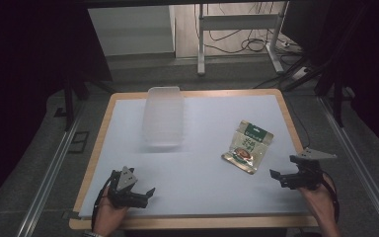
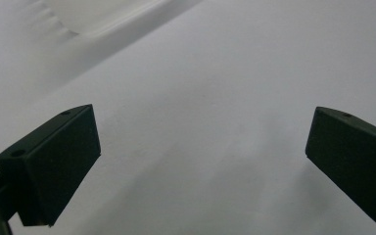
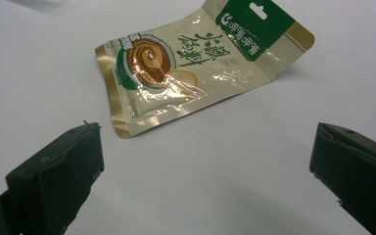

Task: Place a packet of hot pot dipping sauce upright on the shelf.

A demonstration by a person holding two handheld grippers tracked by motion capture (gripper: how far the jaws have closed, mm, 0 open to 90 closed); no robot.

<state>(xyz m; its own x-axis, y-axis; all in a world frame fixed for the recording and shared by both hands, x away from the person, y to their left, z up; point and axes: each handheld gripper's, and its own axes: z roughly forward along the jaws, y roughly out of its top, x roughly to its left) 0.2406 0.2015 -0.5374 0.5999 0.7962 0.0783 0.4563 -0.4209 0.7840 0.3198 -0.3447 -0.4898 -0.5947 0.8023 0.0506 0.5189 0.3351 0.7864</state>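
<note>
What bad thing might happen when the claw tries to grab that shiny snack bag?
The snack bag lies flat on the smooth white table, so the open right gripper may push it along instead of pinching it. The bag looks glossy and might slip from the jaws. The clear tub looks light and could get nudged.

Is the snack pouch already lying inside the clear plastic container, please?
No, the snack pouch lies flat on the white table, well apart from the clear plastic container, which looks empty in the high view.
</note>
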